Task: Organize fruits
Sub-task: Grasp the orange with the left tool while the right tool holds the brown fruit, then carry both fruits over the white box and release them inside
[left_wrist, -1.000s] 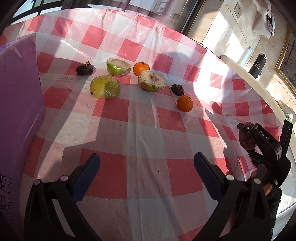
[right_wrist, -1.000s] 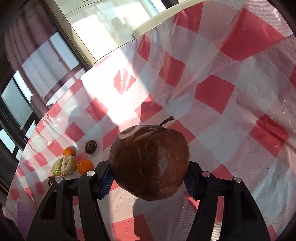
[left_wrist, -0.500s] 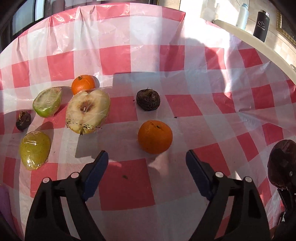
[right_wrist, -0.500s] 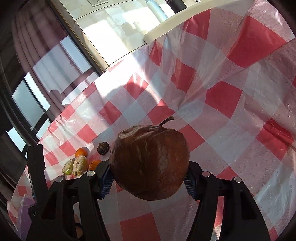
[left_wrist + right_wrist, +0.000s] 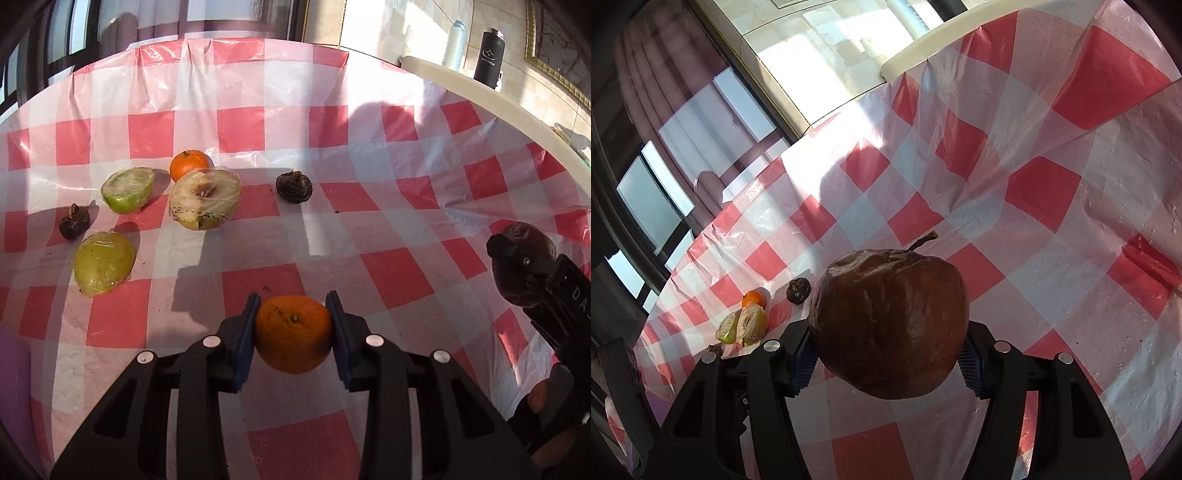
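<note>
My left gripper [image 5: 292,332] is shut on an orange tangerine [image 5: 293,334], its blue pads pressed on both sides of the fruit just above the red-and-white checked cloth [image 5: 388,266]. My right gripper [image 5: 888,354] is shut on a big wrinkled brown apple [image 5: 888,325] with a stem, held over the cloth; it also shows at the right edge of the left wrist view, as does the brown apple [image 5: 532,236]. Behind lie a second tangerine [image 5: 188,164], a wrapped cut apple half [image 5: 205,199], two wrapped green halves [image 5: 127,190] [image 5: 103,262] and two small dark shrivelled fruits [image 5: 294,186] [image 5: 74,226].
A purple box [image 5: 11,398] stands at the left edge. A pale counter [image 5: 498,99] with a black bottle [image 5: 488,55] and a white bottle [image 5: 454,44] runs behind the table at the right. A window and curtains lie beyond the far edge.
My left gripper has moved forward over the cloth to the nearer tangerine and shut its jaws on it. My right gripper has kept its hold on the brown apple, almost still.
</note>
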Available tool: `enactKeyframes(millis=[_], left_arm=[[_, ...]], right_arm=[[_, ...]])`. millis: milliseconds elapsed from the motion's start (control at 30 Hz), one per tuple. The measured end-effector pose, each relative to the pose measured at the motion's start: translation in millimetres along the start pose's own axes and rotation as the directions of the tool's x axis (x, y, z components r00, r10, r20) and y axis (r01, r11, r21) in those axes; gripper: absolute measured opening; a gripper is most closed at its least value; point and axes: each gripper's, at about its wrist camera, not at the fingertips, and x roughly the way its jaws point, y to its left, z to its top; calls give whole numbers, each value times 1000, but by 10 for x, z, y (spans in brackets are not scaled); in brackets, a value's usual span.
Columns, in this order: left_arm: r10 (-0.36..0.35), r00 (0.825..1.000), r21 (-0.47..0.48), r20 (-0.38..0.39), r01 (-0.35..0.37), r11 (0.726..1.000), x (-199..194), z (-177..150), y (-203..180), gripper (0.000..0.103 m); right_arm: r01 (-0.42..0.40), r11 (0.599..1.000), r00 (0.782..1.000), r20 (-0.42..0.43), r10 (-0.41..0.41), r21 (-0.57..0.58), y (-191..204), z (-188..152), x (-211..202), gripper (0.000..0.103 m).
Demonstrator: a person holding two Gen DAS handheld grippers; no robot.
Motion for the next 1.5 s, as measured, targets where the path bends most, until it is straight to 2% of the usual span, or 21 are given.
enactKeyframes(millis=[100, 167, 233, 333, 567, 800, 867, 967, 1133, 1300, 1400, 1500], left_arm=[[-9, 999, -105, 41, 14, 994, -386, -338, 341, 36], [-46, 997, -191, 64, 57, 980, -571, -495, 548, 36], [-38, 996, -229, 85, 57, 972, -709, -587, 680, 36], [-85, 991, -280, 106, 111, 953, -797, -653, 828, 36], [-145, 983, -261, 110, 170, 950, -767, -663, 788, 36], [-150, 982, -276, 118, 178, 944, -772, -665, 800, 37], [-144, 983, -282, 115, 172, 944, -764, -655, 811, 37], [-142, 983, -285, 119, 171, 943, -766, -652, 817, 37], [-127, 985, -272, 114, 153, 950, -803, -683, 787, 37], [-99, 985, -275, 144, 136, 952, -1067, -908, 755, 37], [-59, 984, -206, 168, 94, 974, -1312, -1055, 642, 37], [-24, 976, -126, 217, 52, 991, -1647, -1130, 526, 37]], right_arm=[[-1, 1000, 1000, -4, 1, -5, 5, 0, 6, 62], [0, 1000, 1000, -3, 0, -5, 9, -2, 4, 62], [-2, 1000, 1000, -7, 2, -9, 9, -4, 10, 62], [6, 1000, 1000, -13, -7, -11, 6, -1, 22, 62], [18, 1000, 999, -42, -19, -23, 24, 2, 61, 62], [6, 997, 992, -125, -15, -78, 131, -74, 113, 62], [-4, 996, 987, -162, -11, -90, 197, -186, 60, 62], [-51, 993, 987, -160, 33, -108, 341, -424, -183, 62], [-115, 985, 975, -206, 87, -126, 521, -848, -537, 62], [-162, 977, 967, -218, 130, -136, 565, -1061, -829, 62], [-170, 977, 964, -226, 138, -129, 539, -1110, -943, 62], [-183, 975, 962, -229, 151, -125, 548, -1147, -1047, 62]])
